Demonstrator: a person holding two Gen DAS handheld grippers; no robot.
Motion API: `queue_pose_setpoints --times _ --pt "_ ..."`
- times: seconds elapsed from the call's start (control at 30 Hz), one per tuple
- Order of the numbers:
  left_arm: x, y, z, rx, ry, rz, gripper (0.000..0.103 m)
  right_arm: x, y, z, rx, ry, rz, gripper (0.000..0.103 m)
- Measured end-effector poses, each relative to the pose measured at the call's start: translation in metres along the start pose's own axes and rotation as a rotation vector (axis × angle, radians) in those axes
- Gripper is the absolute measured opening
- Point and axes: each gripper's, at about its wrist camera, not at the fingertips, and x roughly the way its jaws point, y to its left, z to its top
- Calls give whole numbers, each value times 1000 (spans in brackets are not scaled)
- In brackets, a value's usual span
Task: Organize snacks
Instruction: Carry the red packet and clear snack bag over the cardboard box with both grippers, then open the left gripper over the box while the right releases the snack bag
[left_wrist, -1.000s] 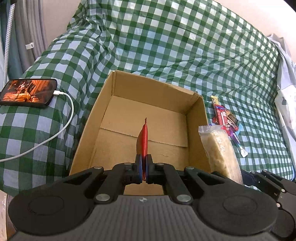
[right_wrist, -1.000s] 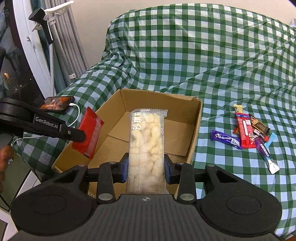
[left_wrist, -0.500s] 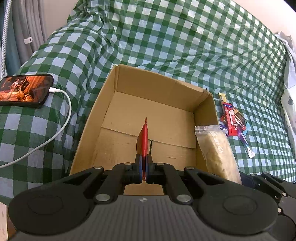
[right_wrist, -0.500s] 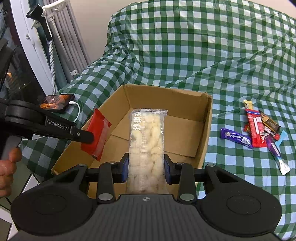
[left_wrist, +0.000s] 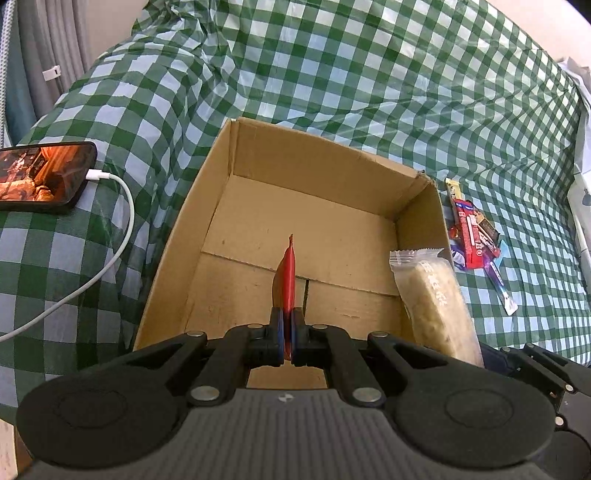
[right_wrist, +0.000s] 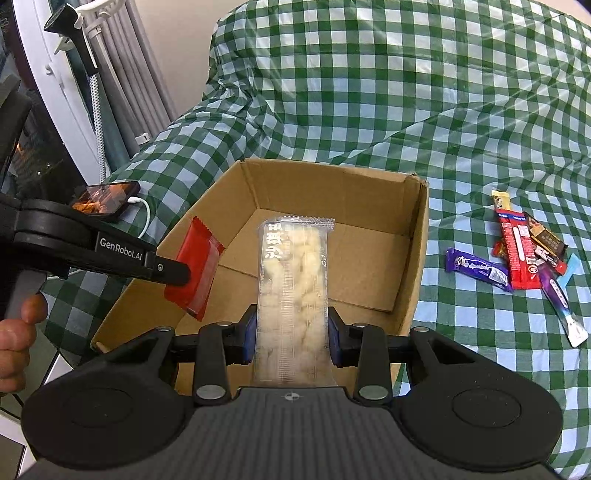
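Nothing lies in the cardboard box (right_wrist: 413, 258) yet: its brown floor shows bare in both views, so by this judgement the sorting has barely begun. Two snacks are on the way in. The left tool (left_wrist: 287, 334) is clamped tight on a thin red wrapper (left_wrist: 287, 275), seen edge-on at the centre of the left view; in the right view the same packet (right_wrist: 197, 269) hangs from the tool's black fingers at middle left, above the box's left wall. The right tool (right_wrist: 291, 334) grips a long clear packet of pale puffed pieces (right_wrist: 293, 295) by its sides, its pads pressed against the plastic; the packet points up the centre of the frame over the box's opening. Neither packet rests on the box floor. Both appear to hang above it, though how high I cannot tell. Left to do, then: release these two, and fetch the loose pile on the green checked cloth (right_wrist: 406, 92) at middle right, well apart from the box, among them a purple bar (right_wrist: 478, 271), a red bar (right_wrist: 519, 251), a dark brown bar (right_wrist: 546, 236) and a slim purple stick (right_wrist: 559, 295). A phone (right_wrist: 107, 195) on its white cable (left_wrist: 110, 236) at the left is no part of the job.
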Motion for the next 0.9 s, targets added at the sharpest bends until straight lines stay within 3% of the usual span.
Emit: queue_pose_setpoints --times 0.63,0.67,0.7,0.73,0.77,0.8,0.83,0.9 --pt "21 5 7 0 40 23 4 18 -3 3 9 19 1 38" --pt "23 4 7 -1 49 24 9 18 -3 4 10 15 2 39" --pt "25 6 9 -7 61 19 31 19 -3 6 11 6 7 40" --pt "27 7 11 -17 73 18 51 19 -3 6 13 -5 7 49" --pt "28 9 12 -27 77 25 92 19 -3 8 15 -15 4 57" --pt "26 10 12 -39 65 43 102 20 -3 9 16 -19 -5 74" --pt "23 11 11 -43 36 57 103 19 -3 10 15 -26 -20 81" --pt "20 10 11 -20 39 75 103 18 -3 9 10 -31 -45 83"
